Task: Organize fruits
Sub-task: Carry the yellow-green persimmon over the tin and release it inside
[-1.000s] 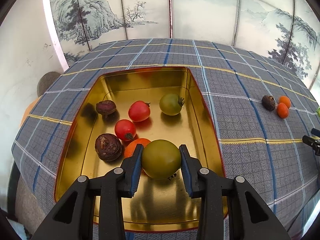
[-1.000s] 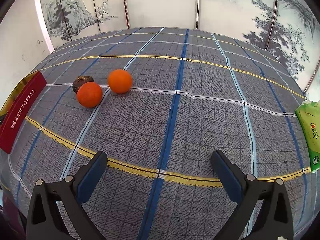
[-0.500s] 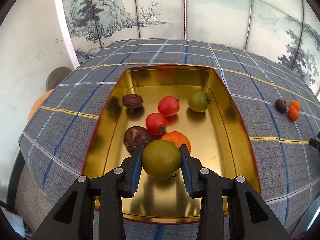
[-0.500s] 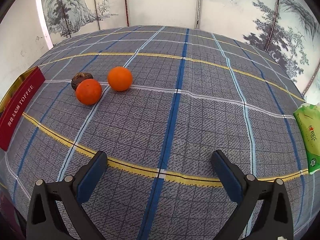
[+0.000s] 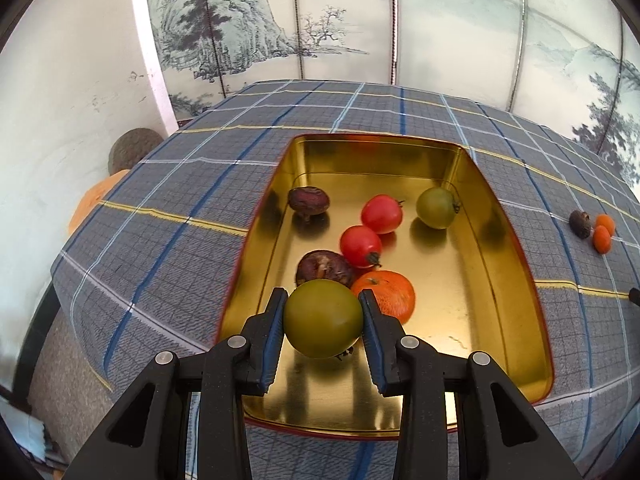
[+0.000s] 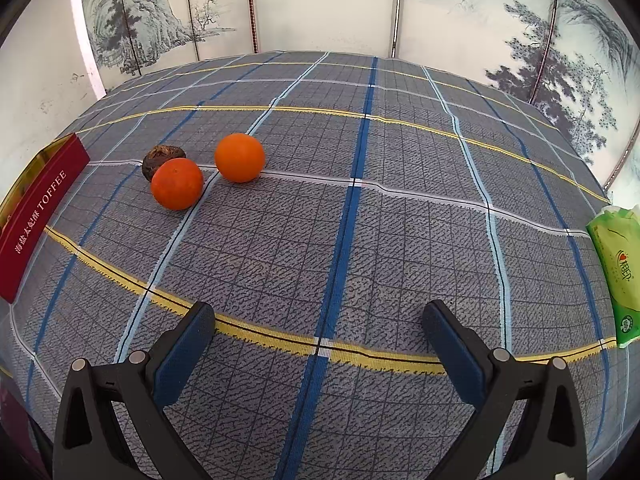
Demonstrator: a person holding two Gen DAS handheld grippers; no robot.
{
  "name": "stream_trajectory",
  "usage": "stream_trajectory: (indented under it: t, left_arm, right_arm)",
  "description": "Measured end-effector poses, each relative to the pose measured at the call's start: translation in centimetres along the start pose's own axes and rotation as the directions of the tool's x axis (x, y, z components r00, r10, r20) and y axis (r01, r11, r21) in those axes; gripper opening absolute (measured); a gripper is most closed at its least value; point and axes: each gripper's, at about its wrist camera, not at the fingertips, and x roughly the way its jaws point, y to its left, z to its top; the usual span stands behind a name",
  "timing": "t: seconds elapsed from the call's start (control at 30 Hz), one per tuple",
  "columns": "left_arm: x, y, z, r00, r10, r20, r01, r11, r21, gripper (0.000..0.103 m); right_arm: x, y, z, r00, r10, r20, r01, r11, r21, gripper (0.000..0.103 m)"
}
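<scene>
Left wrist view shows the left claw clamped on a green tomato, held over the near end of the gold tin that sits on the plaid-covered bench. Inside the tin lie two red tomatoes, another green one, an orange and two dark brown fruits; what kind those brown ones are is hard to tell from here.

Judging by this, the step in hand is dropping the held tomato into the tin. It hangs above a bare patch of the tin floor, just in front of the orange and one brown fruit, so the next move calls for lowering it there and opening the fingers gently so it does not roll into its neighbours.

Right wrist view has the right claw spread wide and holding nothing, above the cloth. Two oranges and a brown fruit wait on the bench ahead of it, well apart from the claw, near the tin's red side. A green tissue pack lies at the far right edge.
</scene>
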Motion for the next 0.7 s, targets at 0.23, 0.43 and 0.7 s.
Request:
stream_trajectory:
  t: [0.23, 0.43, 0.7]
  left_arm:
    - [0.2, 0.8, -0.3, 1.000, 0.014, -0.007, -0.014, 1.000, -0.015, 0.038]
    - [0.4, 1.2, -0.4, 1.000, 0.017, -0.017, -0.018, 1.000, -0.026, 0.038]
    - [-0.4, 1.2, -0.3, 1.000, 0.018, 0.015, -0.018, 1.000, -0.016, 0.039]
  right_arm:
    - [0.0, 0.0, 0.0, 1.000, 0.000, 0.000, 0.000, 1.000, 0.000, 0.103]
    - [0.0, 0.1, 0.0, 1.000, -0.001, -0.001, 0.001, 1.000, 0.001, 0.103]
    - [0.0, 0.1, 0.1, 1.000, -0.001, -0.001, 0.001, 1.000, 0.000, 0.103]
